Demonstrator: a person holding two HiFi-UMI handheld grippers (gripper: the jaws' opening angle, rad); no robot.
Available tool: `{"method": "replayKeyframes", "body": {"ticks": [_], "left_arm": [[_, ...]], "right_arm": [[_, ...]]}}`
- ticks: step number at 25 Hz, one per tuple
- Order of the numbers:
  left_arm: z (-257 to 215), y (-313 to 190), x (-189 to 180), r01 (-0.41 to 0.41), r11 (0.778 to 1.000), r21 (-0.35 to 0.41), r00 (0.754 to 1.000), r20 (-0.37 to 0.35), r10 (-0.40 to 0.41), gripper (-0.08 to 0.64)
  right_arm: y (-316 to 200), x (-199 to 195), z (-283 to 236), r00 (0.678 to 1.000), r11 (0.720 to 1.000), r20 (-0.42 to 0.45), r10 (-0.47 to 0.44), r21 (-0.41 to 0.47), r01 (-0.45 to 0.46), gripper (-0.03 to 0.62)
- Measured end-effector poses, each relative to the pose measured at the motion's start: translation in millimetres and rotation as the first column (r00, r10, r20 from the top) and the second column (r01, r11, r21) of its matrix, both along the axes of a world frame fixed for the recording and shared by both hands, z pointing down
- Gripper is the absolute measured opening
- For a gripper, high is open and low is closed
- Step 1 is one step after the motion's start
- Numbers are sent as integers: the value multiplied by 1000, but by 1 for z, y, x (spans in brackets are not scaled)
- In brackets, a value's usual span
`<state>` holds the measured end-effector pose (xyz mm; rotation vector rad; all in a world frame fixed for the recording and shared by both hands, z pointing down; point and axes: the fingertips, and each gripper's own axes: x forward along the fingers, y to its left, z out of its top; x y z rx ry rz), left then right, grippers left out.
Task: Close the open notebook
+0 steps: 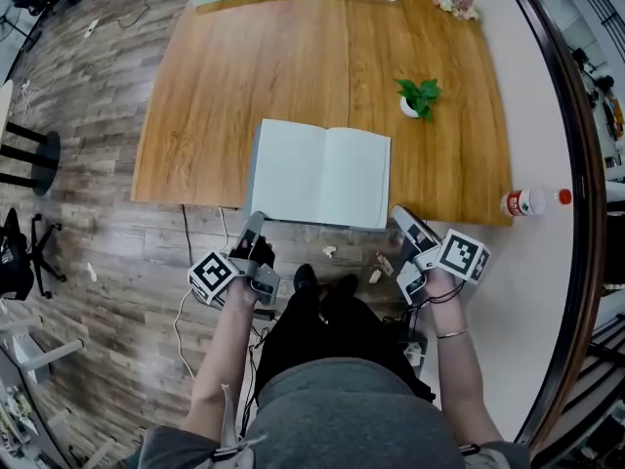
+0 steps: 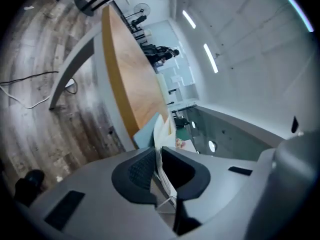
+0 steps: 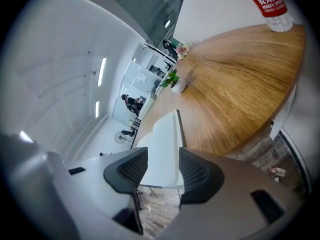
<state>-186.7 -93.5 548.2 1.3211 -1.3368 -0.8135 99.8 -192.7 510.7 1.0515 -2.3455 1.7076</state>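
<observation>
The white open notebook (image 1: 322, 172) is lying flat on the brown wooden counter (image 1: 293, 57), close to its near edge. The left gripper (image 1: 252, 227) is positioned at the notebook's near left corner, with its jaws pinching a thin edge of the pages (image 2: 161, 129). The right gripper (image 1: 403, 219) is sitting just beside the near right corner. Its jaws are standing spread, and the notebook edge (image 3: 165, 144) is showing between them with neither pad pressing on it. A small green potted plant (image 1: 418, 98) is standing farther back on the counter.
</observation>
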Motion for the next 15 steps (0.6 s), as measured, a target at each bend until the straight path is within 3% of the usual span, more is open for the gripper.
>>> {"method": "replayKeyframes", "body": {"ticks": [3, 6, 8, 12, 15], "left_arm": [[12, 15, -16, 75, 991, -110, 997, -21, -78, 73], [15, 35, -33, 124, 976, -180, 992, 8, -125, 156], [12, 39, -29, 91, 978, -187, 996, 16, -90, 199], [12, 14, 3, -25, 989, -147, 999, -48, 18, 246], [28, -6, 17, -62, 980, -188, 996, -80, 47, 250]], "right_arm": [[-1, -4, -3, 999, 1000, -29, 14, 24, -13, 179], [2, -10, -7, 999, 999, -36, 24, 40, -23, 176], [6, -13, -9, 999, 998, -39, 35, 45, -33, 175], [23, -15, -8, 996, 997, -49, 71, 44, -69, 175], [40, -8, -5, 991, 994, -87, 103, 46, -99, 175]]}}
